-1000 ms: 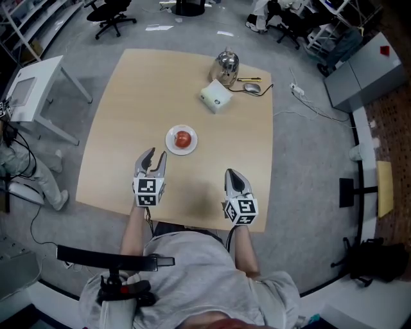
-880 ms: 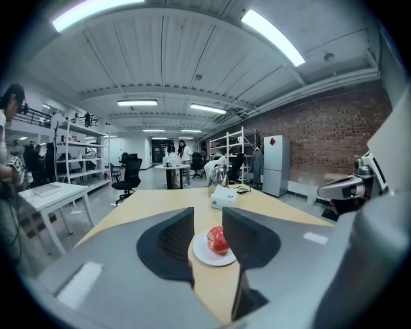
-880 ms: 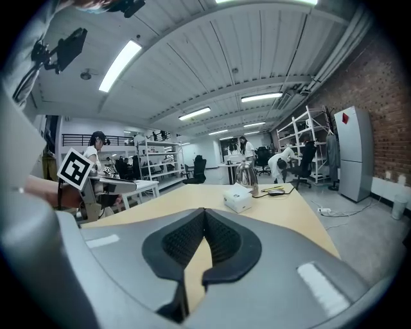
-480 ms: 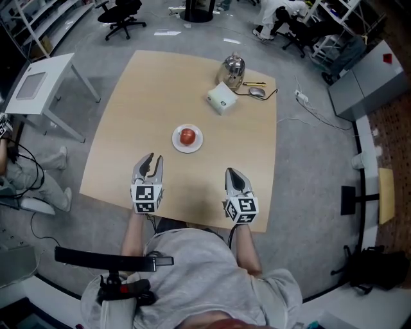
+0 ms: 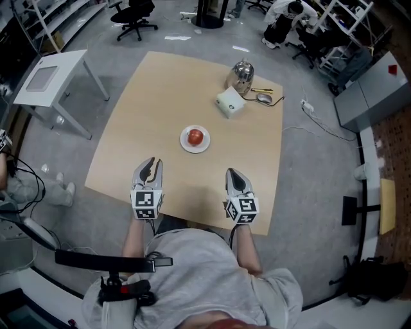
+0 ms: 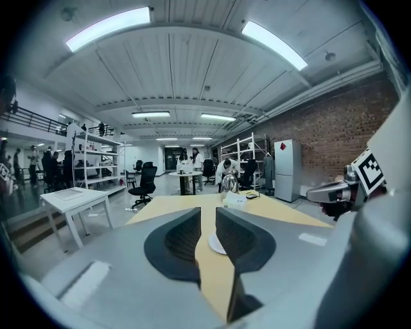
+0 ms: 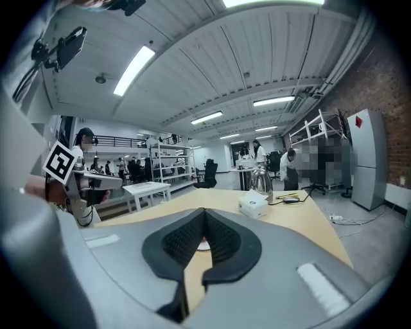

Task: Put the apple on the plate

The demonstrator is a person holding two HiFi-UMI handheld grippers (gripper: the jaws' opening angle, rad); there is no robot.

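A red apple [image 5: 196, 136] sits on a small white plate [image 5: 186, 146] in the middle of the wooden table [image 5: 148, 103]. My left gripper [image 5: 152, 162] hovers over the table's near edge, left of and nearer than the plate. Its jaws have just been closing; a narrow gap remains with nothing in it. In the left gripper view the left gripper [image 6: 207, 215] frames a sliver of the plate [image 6: 213, 245]. My right gripper [image 5: 232, 172] is by the near edge, right of the plate, shut and empty. In its own view the right gripper [image 7: 204, 215] mostly hides the plate [image 7: 202, 245].
At the table's far right corner stand a metal kettle [image 5: 243, 74], a white box [image 5: 230, 103], a mouse [image 5: 264, 97] and a pen [image 5: 262, 90]. A white side table [image 5: 51, 80] is at the left, office chairs [image 5: 136, 11] beyond, a grey cabinet [image 5: 369, 96] at the right.
The left gripper has drawn back from the plate toward the near edge and its jaws have narrowed. The right gripper has drawn back a little too.
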